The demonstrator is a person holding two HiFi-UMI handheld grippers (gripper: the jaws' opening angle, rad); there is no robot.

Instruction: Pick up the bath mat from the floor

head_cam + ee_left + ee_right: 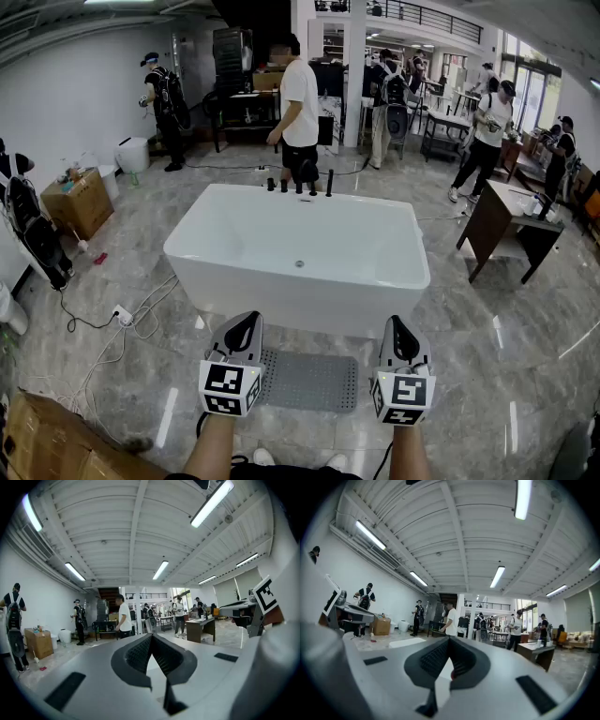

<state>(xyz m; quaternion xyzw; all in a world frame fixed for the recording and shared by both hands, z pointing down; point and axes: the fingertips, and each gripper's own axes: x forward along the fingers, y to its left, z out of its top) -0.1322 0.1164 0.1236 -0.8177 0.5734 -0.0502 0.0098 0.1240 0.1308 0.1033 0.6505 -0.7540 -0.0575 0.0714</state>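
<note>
A grey studded bath mat (307,380) lies flat on the marble floor in front of a white bathtub (298,255). In the head view my left gripper (246,329) is held above the mat's left end and my right gripper (398,335) just past its right end. Both point up and forward, well above the floor. Both are shut with nothing between the jaws; the left gripper (151,641) and right gripper (449,644) views show closed pads and only the room beyond. The mat is hidden from both gripper views.
Black taps (299,184) line the tub's far rim. A white cable and power strip (122,316) trail on the floor at left, near cardboard boxes (80,201). A brown desk (509,225) stands at right. Several people stand at the back.
</note>
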